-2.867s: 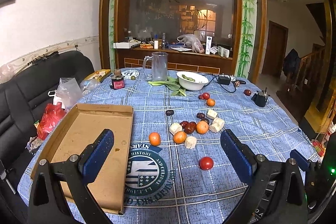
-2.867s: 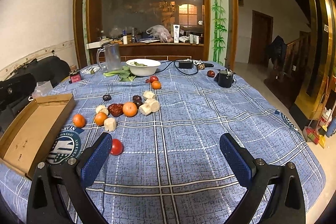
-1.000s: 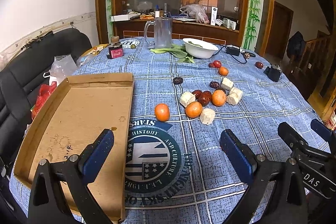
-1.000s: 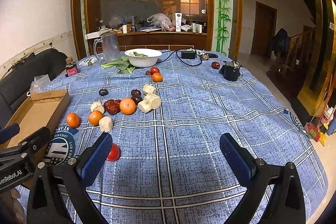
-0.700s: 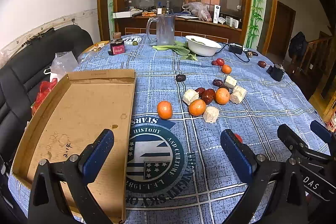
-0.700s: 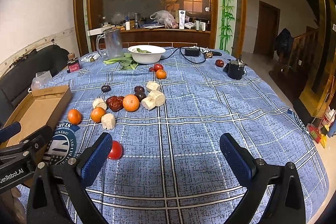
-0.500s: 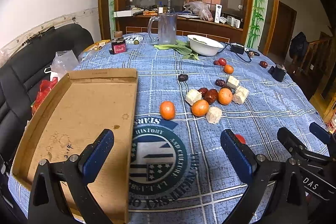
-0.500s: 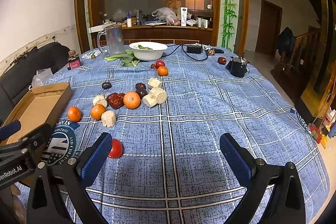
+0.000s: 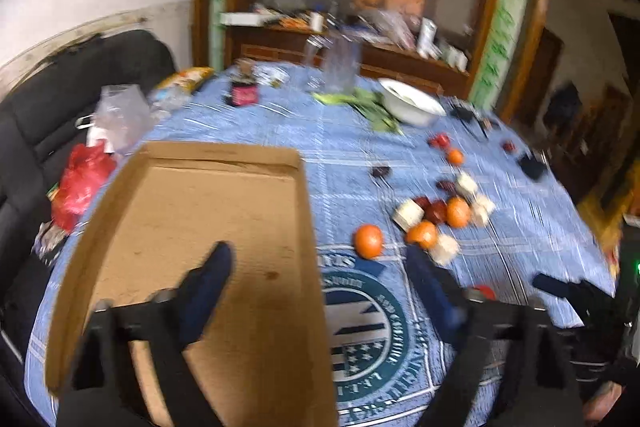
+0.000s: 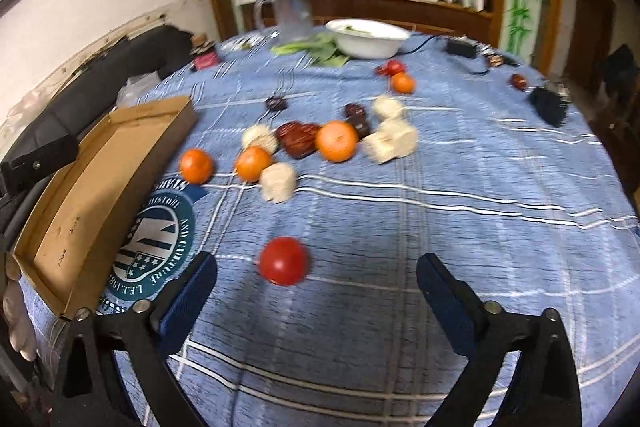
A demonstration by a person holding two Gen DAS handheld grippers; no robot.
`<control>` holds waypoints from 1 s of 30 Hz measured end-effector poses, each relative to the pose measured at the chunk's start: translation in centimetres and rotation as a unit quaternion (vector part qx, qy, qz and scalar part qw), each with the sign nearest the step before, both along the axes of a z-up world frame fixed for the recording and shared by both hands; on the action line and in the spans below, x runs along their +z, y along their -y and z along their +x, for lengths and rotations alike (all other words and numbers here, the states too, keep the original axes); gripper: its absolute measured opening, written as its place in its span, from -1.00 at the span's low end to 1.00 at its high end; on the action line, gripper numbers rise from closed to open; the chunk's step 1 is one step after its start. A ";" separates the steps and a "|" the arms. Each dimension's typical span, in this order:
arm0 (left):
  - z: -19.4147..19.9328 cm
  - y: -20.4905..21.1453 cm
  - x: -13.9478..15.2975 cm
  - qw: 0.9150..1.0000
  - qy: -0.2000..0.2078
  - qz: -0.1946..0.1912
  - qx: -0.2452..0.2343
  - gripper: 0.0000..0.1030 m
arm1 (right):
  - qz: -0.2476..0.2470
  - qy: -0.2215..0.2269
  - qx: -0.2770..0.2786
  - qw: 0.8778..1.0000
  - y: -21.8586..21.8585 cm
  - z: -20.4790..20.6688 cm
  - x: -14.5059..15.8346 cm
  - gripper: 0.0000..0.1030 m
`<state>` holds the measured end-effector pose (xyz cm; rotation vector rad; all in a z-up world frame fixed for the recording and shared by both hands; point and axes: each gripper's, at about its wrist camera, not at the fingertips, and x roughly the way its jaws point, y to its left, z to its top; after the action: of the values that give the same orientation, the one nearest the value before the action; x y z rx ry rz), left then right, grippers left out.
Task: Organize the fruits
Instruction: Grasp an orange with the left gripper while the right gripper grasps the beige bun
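Motion blurs both views now, where half a second ago they were sharp: both hands have swung in toward the work. The left gripper [image 9: 320, 291] has shifted so that its left finger now hangs over the floor of the box [image 9: 192, 223] and the box's right wall runs between its jaws, which are closing from their widest with only that wall between them and no pad seen touching it; my guess is that it means to steady or pull the box. The right gripper [image 10: 316, 291] has tipped down onto the tomato [image 10: 283, 260], which earlier sat behind its left finger and now lies just ahead of the gap, left of centre; its jaws are closing slightly but remain wide, holding nothing. No fruit is in the box; the oranges [image 10: 252, 163], dark dates and pale chunks lie in a cluster right of the box, beyond the round emblem. Blur leaves the pale chunks unidentifiable. The box's near edge is cut off by the left view's lower border, and the left gripper's right finger hides most of the tomato there.
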<state>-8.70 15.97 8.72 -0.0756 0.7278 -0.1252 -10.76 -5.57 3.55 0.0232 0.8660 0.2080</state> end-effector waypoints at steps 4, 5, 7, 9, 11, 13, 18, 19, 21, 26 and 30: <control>2.7 3.4 -1.2 0.997 -0.026 0.041 -0.053 0.39 | 0.011 -0.018 0.008 1.000 -0.4 0.9 -0.6 0.66; 3.3 4.0 -1.6 0.996 -0.031 0.050 -0.061 0.39 | 0.012 -0.020 0.009 1.000 -0.4 1.1 -0.7 0.66; 4.5 5.3 -2.4 0.994 -0.041 0.069 -0.078 0.39 | 0.010 -0.022 0.013 1.000 -0.7 1.4 -0.9 0.66; 5.7 6.4 -3.3 0.991 -0.059 0.076 -0.097 0.38 | 0.006 -0.023 0.018 1.000 -1.0 1.7 -1.1 0.66; 6.6 6.9 -3.9 0.988 -0.077 0.083 -0.105 0.31 | 0.004 -0.025 0.022 0.999 -1.0 1.8 -1.2 0.66; 7.1 7.0 -4.0 0.987 -0.082 0.090 -0.103 0.30 | 0.004 -0.029 0.022 0.999 -0.9 2.0 -1.4 0.66; 8.2 7.1 -4.5 0.984 -0.108 0.091 -0.111 0.30 | 0.037 -0.045 0.008 0.998 0.8 3.0 -1.3 0.66; 8.5 7.1 -4.9 0.982 -0.119 0.092 -0.113 0.30 | 0.039 -0.044 0.007 0.998 1.0 3.3 -1.1 0.66; 9.3 7.2 -5.7 0.978 -0.149 0.086 -0.115 0.30 | 0.033 -0.041 0.009 0.999 1.0 4.1 -0.6 0.66; 10.2 7.1 -6.9 0.972 -0.187 0.081 -0.113 0.00 | 0.014 -0.032 0.041 0.999 -0.4 6.4 -0.4 0.38; 10.3 6.9 -7.1 0.973 -0.185 0.083 -0.109 -0.34 | 0.007 -0.039 0.072 0.997 -1.8 8.1 -1.4 0.23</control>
<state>1.62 9.03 1.65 0.1454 1.1167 -0.2635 -2.70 -3.75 2.12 -0.0194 0.9441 0.3499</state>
